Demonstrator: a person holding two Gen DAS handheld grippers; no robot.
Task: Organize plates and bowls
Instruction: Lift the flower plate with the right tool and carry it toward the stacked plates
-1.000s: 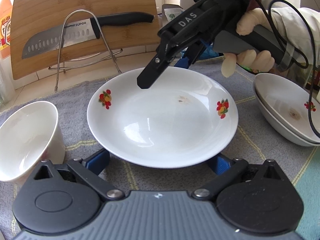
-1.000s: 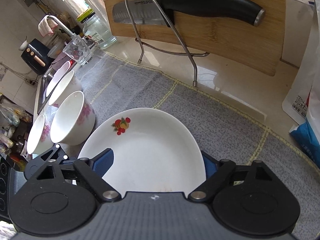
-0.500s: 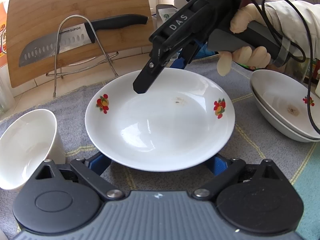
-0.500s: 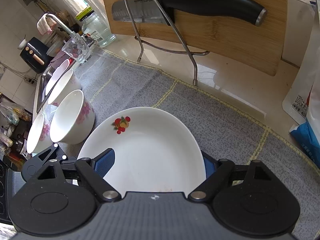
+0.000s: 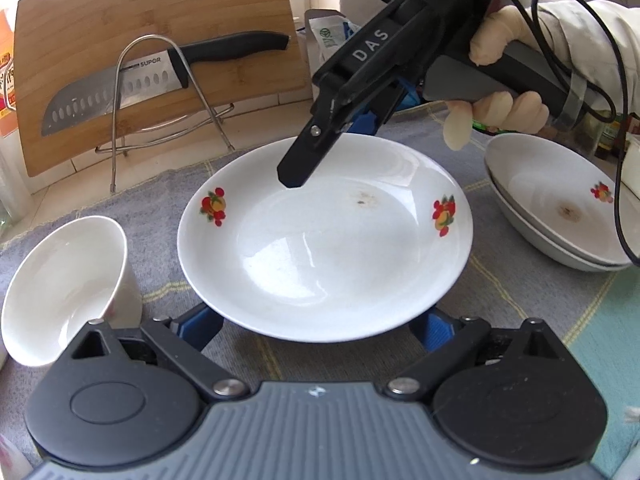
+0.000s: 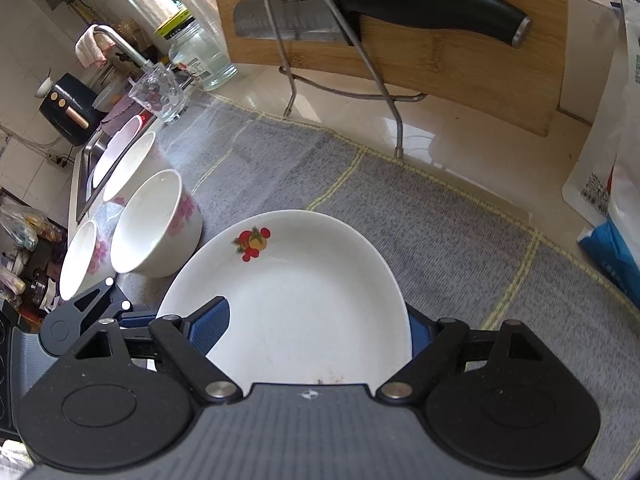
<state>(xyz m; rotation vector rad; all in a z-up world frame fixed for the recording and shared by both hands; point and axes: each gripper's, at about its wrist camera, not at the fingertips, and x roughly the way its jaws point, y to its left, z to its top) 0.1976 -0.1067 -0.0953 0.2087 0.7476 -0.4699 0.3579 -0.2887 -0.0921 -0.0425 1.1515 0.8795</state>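
A white plate with red fruit prints lies on the grey cloth. My left gripper stands wide at its near side. Both blue fingertips are hidden under the near rim, so contact is unseen. My right gripper straddles the far rim, one black finger inside the plate and the other behind the edge. In the right wrist view the plate crosses my right gripper: the left pad lies on its inner face and the right pad sits behind the rim. The left gripper shows at the plate's lower left.
Two stacked plates sit at the right and a white bowl at the left. Three bowls line up toward the sink. Behind stand a cutting board, a knife on a wire rack, a glass and a bag.
The left gripper's fingers have drawn slightly closer together under the plate's near rim. The plate and the right gripper have kept their places.
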